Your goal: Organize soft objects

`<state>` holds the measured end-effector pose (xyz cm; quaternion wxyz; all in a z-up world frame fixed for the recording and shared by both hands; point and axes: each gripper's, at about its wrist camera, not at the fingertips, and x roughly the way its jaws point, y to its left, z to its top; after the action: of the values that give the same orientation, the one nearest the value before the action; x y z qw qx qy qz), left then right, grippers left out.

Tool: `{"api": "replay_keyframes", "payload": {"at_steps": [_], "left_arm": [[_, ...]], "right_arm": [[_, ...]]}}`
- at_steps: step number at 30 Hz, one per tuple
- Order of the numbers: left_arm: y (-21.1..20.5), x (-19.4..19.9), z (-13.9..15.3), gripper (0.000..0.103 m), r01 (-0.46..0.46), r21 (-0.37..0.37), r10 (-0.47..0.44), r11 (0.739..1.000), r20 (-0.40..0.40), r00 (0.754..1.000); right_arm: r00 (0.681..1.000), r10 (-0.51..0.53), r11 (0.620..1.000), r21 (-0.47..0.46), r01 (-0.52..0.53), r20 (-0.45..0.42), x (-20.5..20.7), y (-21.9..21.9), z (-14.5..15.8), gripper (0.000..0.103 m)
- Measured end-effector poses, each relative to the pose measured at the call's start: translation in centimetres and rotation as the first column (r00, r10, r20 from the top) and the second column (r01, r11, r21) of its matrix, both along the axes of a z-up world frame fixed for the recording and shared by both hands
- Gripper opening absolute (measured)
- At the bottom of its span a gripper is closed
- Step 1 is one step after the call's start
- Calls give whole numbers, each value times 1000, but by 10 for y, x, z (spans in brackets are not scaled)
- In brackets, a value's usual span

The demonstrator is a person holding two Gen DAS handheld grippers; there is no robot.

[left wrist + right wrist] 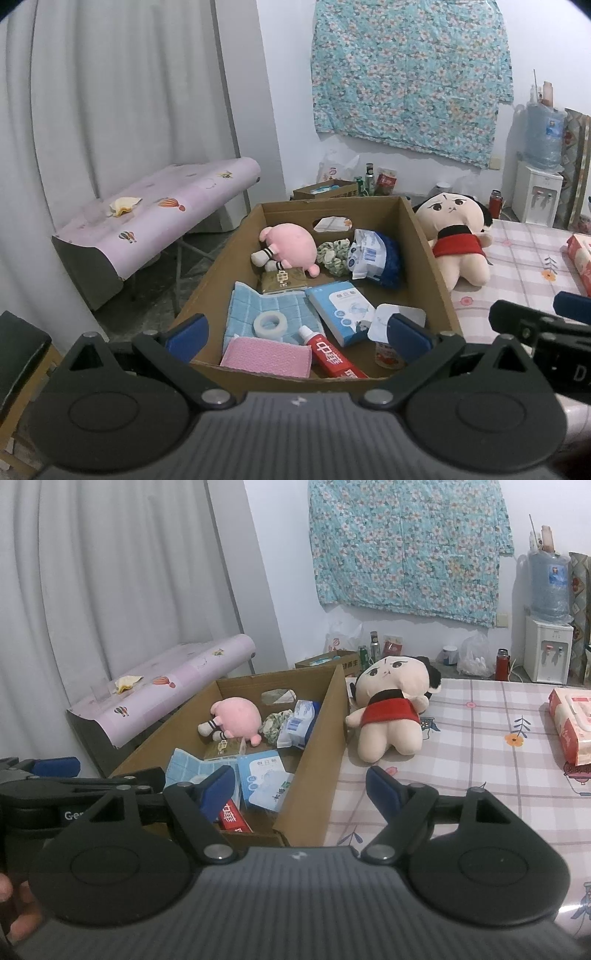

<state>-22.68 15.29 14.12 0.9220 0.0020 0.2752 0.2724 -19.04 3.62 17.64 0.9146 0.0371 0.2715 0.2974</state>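
A cardboard box (pixel 424 258) (pixel 314 775) stands on the checked table. In it lie a pink plush (pixel 291 247) (pixel 236 716), a green scrunchie (pixel 332 254), a blue cloth (pixel 266 310), a pink sponge (pixel 269 356), a tape roll (pixel 268 324), toothpaste (pixel 332 356) and packets. A doll in a red top (pixel 458 236) (pixel 391 709) lies on the table right of the box. My left gripper (pixel 297 338) is open and empty over the box's near end. My right gripper (pixel 301 788) is open and empty above the box's right wall.
A red wipes pack (pixel 570 723) lies at the table's right. A lilac-covered bench (pixel 155 218) stands left of the box. A water dispenser (pixel 546 620), bottles and a small carton (pixel 328 662) stand along the far wall.
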Motion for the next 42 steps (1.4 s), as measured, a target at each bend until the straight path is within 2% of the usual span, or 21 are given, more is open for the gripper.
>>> {"api": "replay_keyframes", "payload": {"at_steps": [42], "left_arm": [[-1,-6,1,103,6,-24,-6,1000,12,1000]], "right_arm": [[1000,12,1000,-12,-12,16,-1,-3,0,81]]}}
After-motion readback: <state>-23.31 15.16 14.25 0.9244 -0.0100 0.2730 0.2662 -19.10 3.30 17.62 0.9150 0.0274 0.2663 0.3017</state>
